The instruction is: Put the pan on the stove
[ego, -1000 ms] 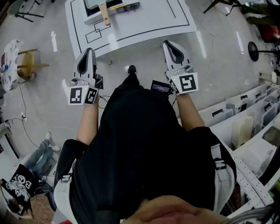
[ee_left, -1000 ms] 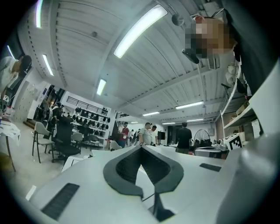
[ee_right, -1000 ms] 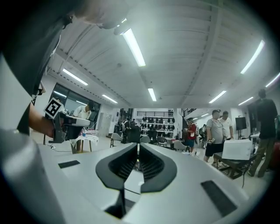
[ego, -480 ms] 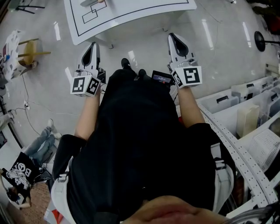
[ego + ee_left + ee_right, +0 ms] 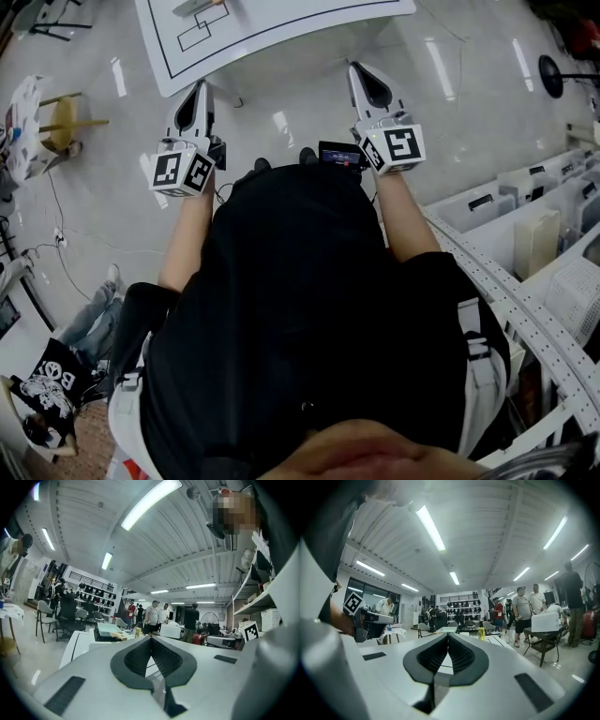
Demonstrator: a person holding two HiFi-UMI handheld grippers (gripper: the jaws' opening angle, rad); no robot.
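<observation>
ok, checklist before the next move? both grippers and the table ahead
1. The left gripper is empty: ok, its fingers are together with nothing between them.
2. The right gripper is empty: ok, shut on nothing.
3. Fingers open for a grasp: not ok, both shut.
4. The table is in front: ok, ahead of both grippers.
5. The pan is located: cannot tell, only a wooden handle shows on the table.
6. The stove is located: cannot tell.
</observation>
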